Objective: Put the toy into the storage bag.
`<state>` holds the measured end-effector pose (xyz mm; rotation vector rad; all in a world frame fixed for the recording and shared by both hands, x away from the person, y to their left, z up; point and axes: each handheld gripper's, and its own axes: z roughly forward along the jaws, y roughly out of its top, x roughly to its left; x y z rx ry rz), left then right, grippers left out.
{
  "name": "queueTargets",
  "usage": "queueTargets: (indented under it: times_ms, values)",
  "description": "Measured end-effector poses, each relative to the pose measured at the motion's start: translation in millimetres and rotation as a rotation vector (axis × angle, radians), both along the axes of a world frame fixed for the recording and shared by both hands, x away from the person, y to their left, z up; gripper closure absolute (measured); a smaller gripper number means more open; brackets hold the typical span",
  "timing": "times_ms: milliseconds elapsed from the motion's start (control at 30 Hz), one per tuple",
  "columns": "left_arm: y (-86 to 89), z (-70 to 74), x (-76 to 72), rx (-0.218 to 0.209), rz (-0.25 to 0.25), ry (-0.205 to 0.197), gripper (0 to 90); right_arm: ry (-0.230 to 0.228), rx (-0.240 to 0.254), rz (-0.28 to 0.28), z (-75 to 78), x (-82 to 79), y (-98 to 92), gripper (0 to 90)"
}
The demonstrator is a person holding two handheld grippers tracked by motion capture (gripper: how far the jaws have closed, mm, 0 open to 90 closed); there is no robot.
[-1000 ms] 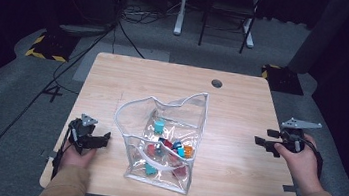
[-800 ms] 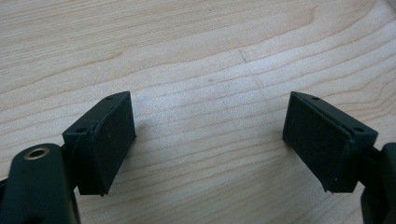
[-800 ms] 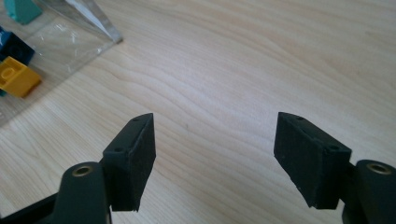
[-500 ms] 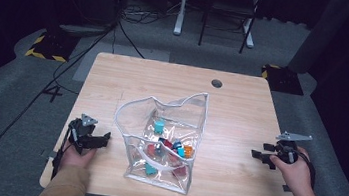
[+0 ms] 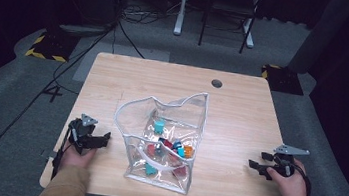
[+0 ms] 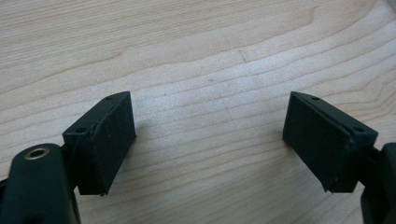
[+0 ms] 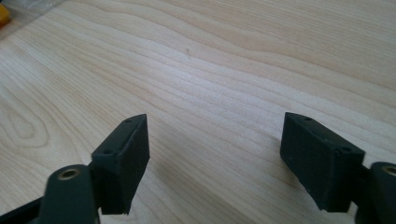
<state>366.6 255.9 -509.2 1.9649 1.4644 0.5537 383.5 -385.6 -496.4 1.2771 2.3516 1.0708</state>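
Bag (image 5: pixel 164 144) of clear plastic stands near the middle of the wooden table (image 5: pixel 241 111), its white-edged mouth gaping upward and its back wall rising to a crumpled peak on the right. Inside lie small coloured pieces: teal, red, orange and blue ones heaped toward the bottom and front of the bag.

The left gripper (image 5: pixel 98 140) rests low over the table's left front corner, held in the person's left hand (image 5: pixel 76 154), well apart from the bag and pointing toward it. In the left gripper view its jaws stand spread wide, with bare wood grain between them.

The right gripper (image 5: pixel 258 166) sits near the table's right front edge, held in the right hand (image 5: pixel 290 185), with its grey three-cornered plate (image 5: pixel 291 150) on top; it too is well apart from the bag. Its jaws have just been opening and stand spread wide in the right gripper view (image 7: pixel 212 163), with nothing between them but table. A yellow scrap (image 7: pixel 3 19) and a bit of clear plastic show at that view's top left corner.
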Motion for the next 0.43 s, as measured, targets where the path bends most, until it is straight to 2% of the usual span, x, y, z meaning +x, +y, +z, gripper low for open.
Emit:
queueTargets:
  times_ms: [133, 200, 433]
  values:
    - [0.0, 0.0, 0.0, 0.000, 0.000, 0.000, 17.3, -0.080, -0.026, 0.013, -7.7, -3.1, 5.0, 15.3]
    - [0.1, -0.1, 0.1, 0.001, -0.001, -0.002, 17.3, -0.105, -0.085, 0.042, -9.0, -4.0, 9.2, 12.6]
    - [0.0, 0.0, 0.0, 0.001, 0.000, -0.001, 17.3, -0.098, -0.087, 0.057, -9.6, -3.0, 11.4, 8.9]
